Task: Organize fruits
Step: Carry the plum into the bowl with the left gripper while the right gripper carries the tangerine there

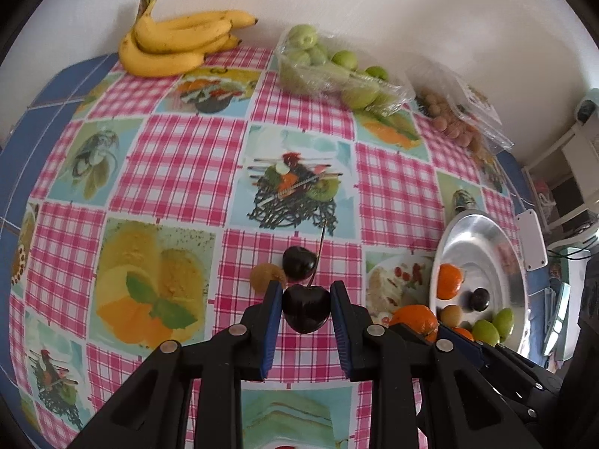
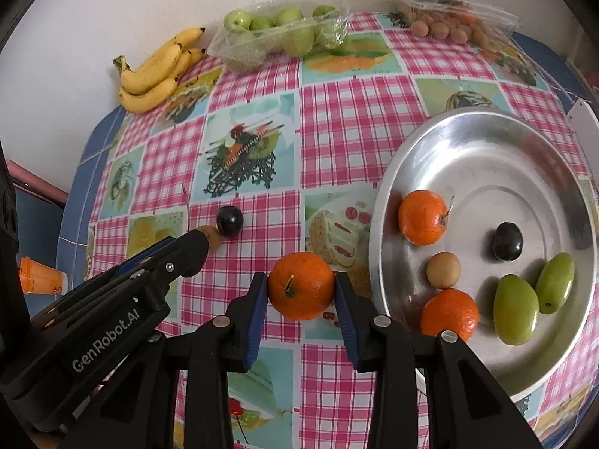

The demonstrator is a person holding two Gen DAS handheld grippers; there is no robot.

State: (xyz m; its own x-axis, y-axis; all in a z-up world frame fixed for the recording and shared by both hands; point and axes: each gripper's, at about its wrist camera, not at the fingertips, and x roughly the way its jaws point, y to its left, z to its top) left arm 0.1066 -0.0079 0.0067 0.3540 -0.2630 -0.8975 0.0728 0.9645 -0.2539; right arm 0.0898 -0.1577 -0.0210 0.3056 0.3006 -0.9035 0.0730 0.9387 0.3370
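Note:
My left gripper [image 1: 306,299] is shut on a dark cherry [image 1: 306,308] with a long stem, held just above the checked tablecloth. A second dark cherry [image 1: 298,262] and a brown longan [image 1: 266,277] lie on the cloth right beyond it. My right gripper [image 2: 301,288] is shut on an orange [image 2: 301,286], lifted a little off the cloth, left of the silver tray [image 2: 486,157]. The tray holds two oranges [image 2: 423,217], a dark fruit [image 2: 507,241], a longan [image 2: 443,269] and two green fruits [image 2: 516,314].
Against the wall at the back are a bunch of bananas [image 1: 176,43], a plastic pack of green apples [image 1: 329,71] and an open clear box of longans [image 1: 456,116]. An orange cup [image 2: 41,280] stands off the table's left edge.

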